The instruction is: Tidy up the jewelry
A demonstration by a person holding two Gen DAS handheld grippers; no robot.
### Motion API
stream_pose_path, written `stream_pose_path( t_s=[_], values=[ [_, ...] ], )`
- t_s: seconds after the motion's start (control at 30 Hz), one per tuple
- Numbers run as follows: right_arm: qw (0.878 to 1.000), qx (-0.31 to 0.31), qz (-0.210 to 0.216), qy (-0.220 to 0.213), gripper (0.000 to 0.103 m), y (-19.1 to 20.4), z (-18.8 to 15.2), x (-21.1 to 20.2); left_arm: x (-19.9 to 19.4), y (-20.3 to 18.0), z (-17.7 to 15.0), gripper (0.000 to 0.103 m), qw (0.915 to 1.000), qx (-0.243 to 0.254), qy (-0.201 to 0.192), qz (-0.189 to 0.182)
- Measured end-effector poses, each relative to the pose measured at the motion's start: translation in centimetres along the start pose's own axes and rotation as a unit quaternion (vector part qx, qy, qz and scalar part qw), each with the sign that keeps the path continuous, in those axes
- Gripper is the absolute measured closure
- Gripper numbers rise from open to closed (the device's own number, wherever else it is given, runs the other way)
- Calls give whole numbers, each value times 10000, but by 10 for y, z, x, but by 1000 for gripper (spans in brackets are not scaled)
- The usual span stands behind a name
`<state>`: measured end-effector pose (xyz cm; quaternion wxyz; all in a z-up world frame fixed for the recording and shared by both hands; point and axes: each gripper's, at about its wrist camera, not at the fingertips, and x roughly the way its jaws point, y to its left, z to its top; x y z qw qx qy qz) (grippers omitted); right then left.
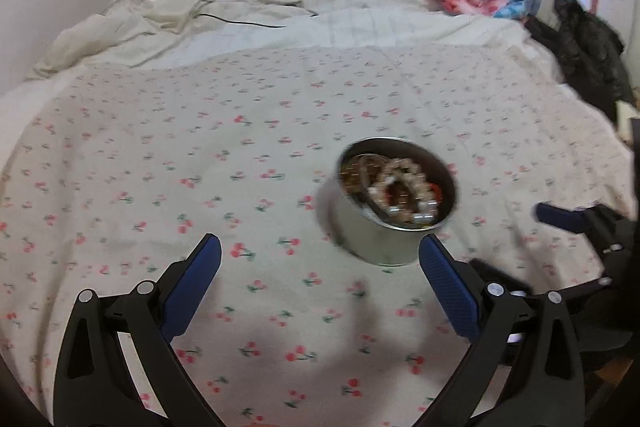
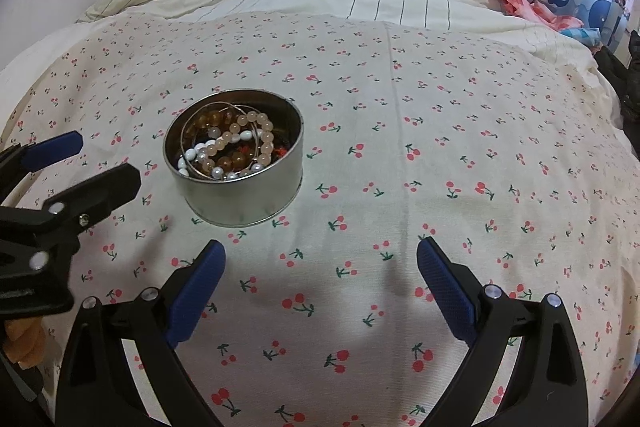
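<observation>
A round silver metal tin (image 2: 234, 163) of beaded bracelets (image 2: 232, 143) sits mid-bed on the white cherry-print bedsheet (image 2: 440, 147); left gripper (image 1: 320, 259) and right gripper (image 2: 320, 259) both gape wide, holding nothing.

Two handheld grippers of matte black plastic are seen. The left gripper (image 1: 320, 267) is built from curved, forked arms with teardrop-shaped cut-outs, joined to shorter links by round silver screw heads. Each finger is faced with a blue textured pad (image 1: 196, 283) of fine dotted grain. The right gripper (image 2: 320, 267) is made the same way: black arms, silver pivot screws, and blue dotted pads (image 2: 448, 291) on the inner faces of both fingers.
</observation>
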<state>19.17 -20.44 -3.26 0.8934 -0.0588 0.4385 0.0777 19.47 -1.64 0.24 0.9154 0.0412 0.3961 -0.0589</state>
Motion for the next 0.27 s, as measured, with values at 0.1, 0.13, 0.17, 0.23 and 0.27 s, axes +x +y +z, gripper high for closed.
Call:
stream_pose_path(
  t_s=[0.1, 0.13, 0.17, 0.23, 0.27],
  values=[
    [10000, 10, -6, 11, 11, -2, 0, 0, 6, -1, 2, 8, 9997, 47, 206, 83],
    [10000, 9, -4, 13, 11, -2, 0, 0, 7, -1, 2, 8, 9997, 40, 249, 75],
    [10000, 4, -9, 12, 11, -2, 1, 0, 8, 0, 2, 8, 9996, 33, 266, 87],
    [10000, 0, -7, 13, 11, -3, 1, 0, 9, 0, 2, 8, 9995, 27, 303, 128],
    [10000, 5, -7, 13, 10, -3, 1, 0, 10, 1, 2, 8, 9994, 19, 315, 122]
  ],
)
